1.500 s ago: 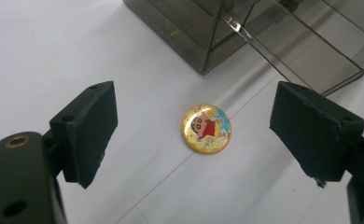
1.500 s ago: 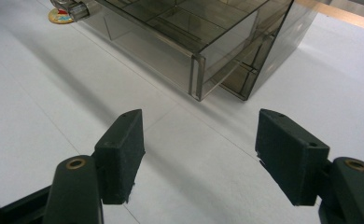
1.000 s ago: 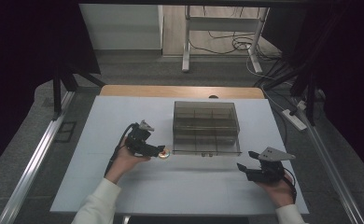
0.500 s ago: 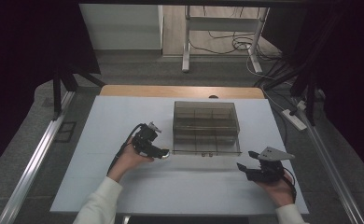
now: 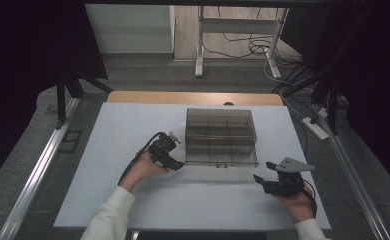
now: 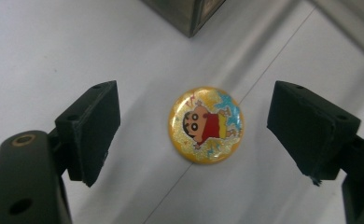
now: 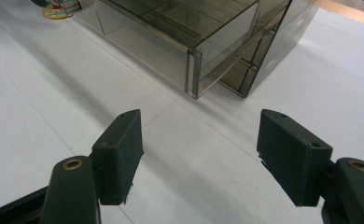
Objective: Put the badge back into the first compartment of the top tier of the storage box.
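**Jaws spread over a cartoon badge beside the smoked box**

The fingers (image 6: 89, 130) of the left gripper (image 6: 194, 126) stand wide apart and released, one on each side of a round cartoon badge (image 6: 206, 124) that lies flat on the table between them, touched by neither. In the high view the left gripper (image 5: 169, 156) covers the badge, so it cannot be made out there. The right gripper (image 7: 199, 156) is likewise released, its jaws spread over bare table and grasping nothing. In the high view the right gripper (image 5: 275, 183) sits near the table's front right, well apart from the left one.

Counted: one badge, two grippers, one smoked clear plastic organiser box (image 5: 221, 137). The badge is yellow and glittery, with a black-haired figure in a red shirt. In the right gripper view its edge (image 7: 54, 12) peeps out at the top left, mostly cut off by the frame. The box has divided compartments; their count is hard to make out through the tinted walls. One corner of the box (image 6: 189, 16) is just beyond the badge.

The white table (image 5: 133, 125) has faint ruled lines and a wooden strip at its far edge. Beyond are grey floor, loose cables, a white stand's legs and dark curtains on both sides.
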